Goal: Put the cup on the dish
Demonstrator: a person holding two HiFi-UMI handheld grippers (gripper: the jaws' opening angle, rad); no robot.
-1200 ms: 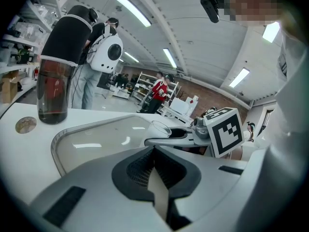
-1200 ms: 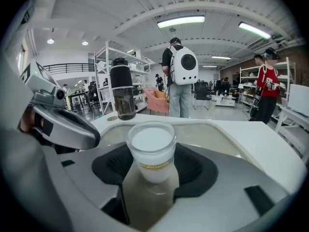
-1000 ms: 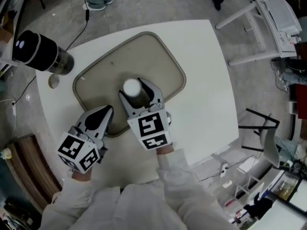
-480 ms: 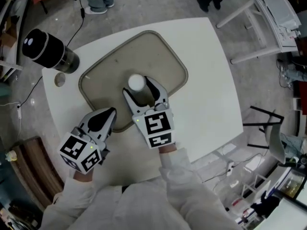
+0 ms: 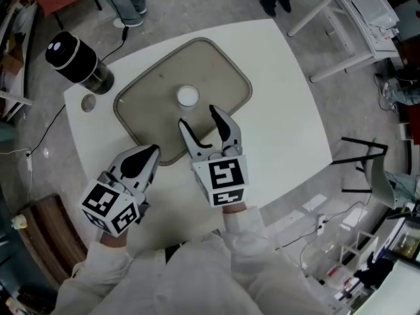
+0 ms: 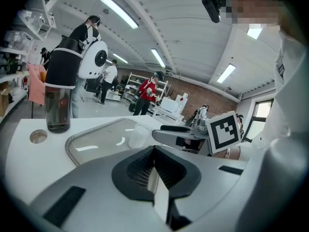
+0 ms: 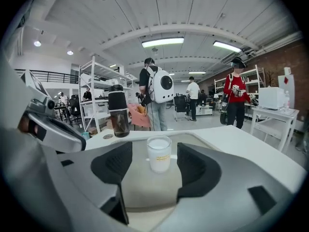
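From the head view, the one cup (image 5: 188, 97) stands upright near the middle of the one dish (image 5: 220, 71), which lies on the white bench (image 5: 282, 110). I judge the placing done. My right tool (image 5: 198, 117) hangs just short of the cup with its jaws spread; they have just been opening, and nothing sits between them, which fits a release rather than a grasp. My left tool (image 5: 151, 153) rests over the dish's near rim, pressed together and empty; I read it as idle, since one tool is enough for one cup. At the bench's far corner stand one dark bottle (image 5: 73, 59) and one small round disc (image 5: 87, 102), both well apart from the dish. The left gripper view shows that tool's jaws meeting in a closed seam, with the cup (image 6: 139, 133) beyond on the dish and the bottle (image 6: 58, 98) off to the left. In the right gripper view the cup (image 7: 159, 153) shows through the gap between the wide pads but stands ahead of them, touching neither — so two tools, one shut, one spread, and neither holding anything.
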